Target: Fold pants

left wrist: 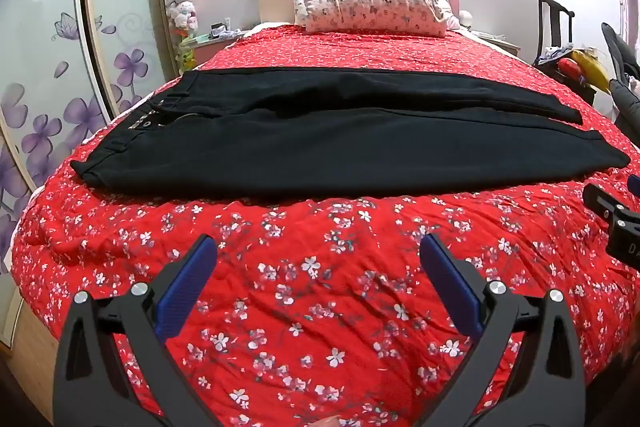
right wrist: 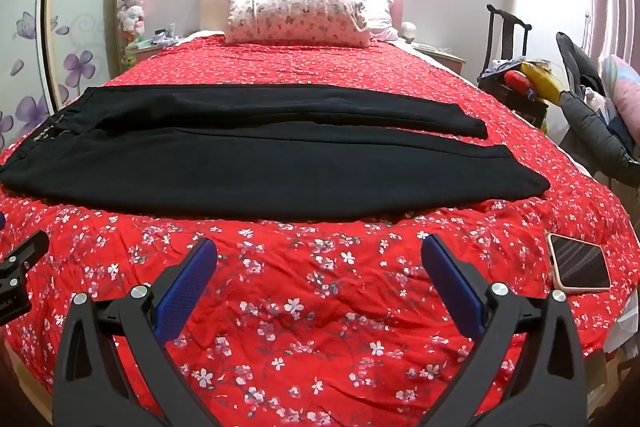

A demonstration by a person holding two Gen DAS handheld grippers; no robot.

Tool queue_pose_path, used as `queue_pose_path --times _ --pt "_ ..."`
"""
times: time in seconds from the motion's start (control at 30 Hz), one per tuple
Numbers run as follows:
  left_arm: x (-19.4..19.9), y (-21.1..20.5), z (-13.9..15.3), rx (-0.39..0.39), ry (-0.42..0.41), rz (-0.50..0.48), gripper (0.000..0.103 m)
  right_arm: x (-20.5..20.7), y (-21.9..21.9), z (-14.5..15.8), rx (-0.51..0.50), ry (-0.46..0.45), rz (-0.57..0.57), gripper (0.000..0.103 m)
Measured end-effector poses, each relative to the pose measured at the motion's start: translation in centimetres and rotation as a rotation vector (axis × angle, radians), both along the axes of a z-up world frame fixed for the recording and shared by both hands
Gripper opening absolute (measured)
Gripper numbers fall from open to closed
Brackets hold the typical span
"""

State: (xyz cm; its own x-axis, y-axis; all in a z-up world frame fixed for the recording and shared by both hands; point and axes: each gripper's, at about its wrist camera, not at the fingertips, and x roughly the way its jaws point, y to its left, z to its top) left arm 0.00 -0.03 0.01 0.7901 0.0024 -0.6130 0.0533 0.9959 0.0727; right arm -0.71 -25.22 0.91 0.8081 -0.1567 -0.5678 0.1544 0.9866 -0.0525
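Note:
Black pants lie flat across the red floral bedspread, waistband at the left, both legs side by side running right. They also show in the right wrist view. My left gripper is open and empty, held above the bedspread in front of the pants' near edge. My right gripper is open and empty too, likewise short of the pants, toward the leg end. The right gripper's body shows at the right edge of the left wrist view.
A phone in a pink case lies on the bedspread at the right. A floral pillow rests at the headboard. A wardrobe with purple flowers stands left. A cluttered chair and bags stand right.

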Motion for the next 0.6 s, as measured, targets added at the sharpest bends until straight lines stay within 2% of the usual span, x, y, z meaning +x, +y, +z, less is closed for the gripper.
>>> queue_pose_path --times 0.6 --pt "-0.01 0.02 0.00 -0.001 -0.002 0.003 0.101 0.00 -0.07 -0.09 0.003 0.001 0.000 0.102"
